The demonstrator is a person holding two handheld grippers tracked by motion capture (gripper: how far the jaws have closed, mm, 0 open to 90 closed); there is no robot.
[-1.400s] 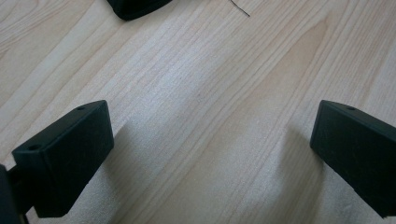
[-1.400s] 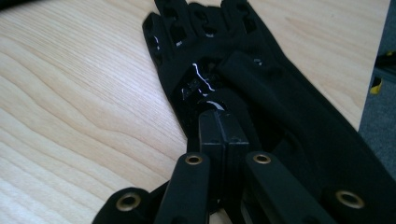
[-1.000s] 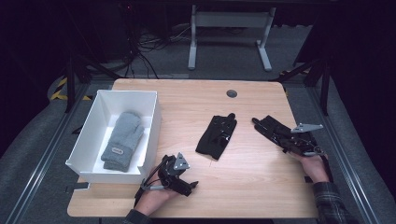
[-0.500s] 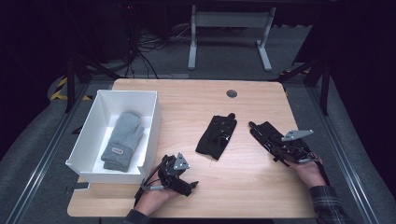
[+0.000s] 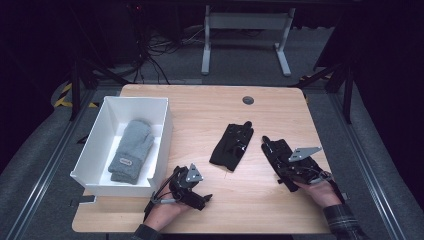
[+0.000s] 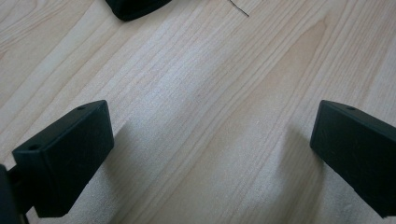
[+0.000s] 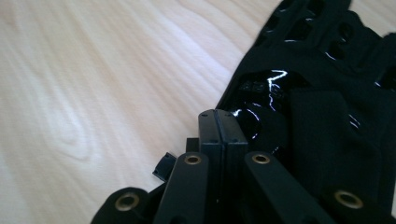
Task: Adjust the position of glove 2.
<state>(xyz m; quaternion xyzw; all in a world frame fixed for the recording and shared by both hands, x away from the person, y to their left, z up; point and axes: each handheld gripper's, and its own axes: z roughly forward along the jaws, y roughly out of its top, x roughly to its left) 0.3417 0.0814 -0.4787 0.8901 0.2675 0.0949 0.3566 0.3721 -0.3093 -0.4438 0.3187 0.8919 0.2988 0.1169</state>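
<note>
A black glove [image 5: 232,145] lies flat on the wooden table [image 5: 200,107], right of centre. My right gripper [image 5: 266,143] rests just to its right, jaws shut and pointing away from the person. In the right gripper view the shut jaws [image 7: 222,122] hold nothing, and the glove [image 7: 327,88] with its glossy patch lies just past them to the right. My left gripper [image 5: 192,184] sits near the front edge, beside the box corner. Its jaws [image 6: 210,140] stand wide open over bare wood, with the edge of the glove [image 6: 135,5] farther off.
A white box [image 5: 95,145] stands at the table's left with a grey mitten [image 5: 131,150] lying in it. A small round grommet [image 5: 247,100] sits near the far edge. A metal stand and cables are on the floor beyond the table.
My right gripper has slid left and a little toward the front edge, closer to the black glove, still shut. The left gripper has stayed put.
</note>
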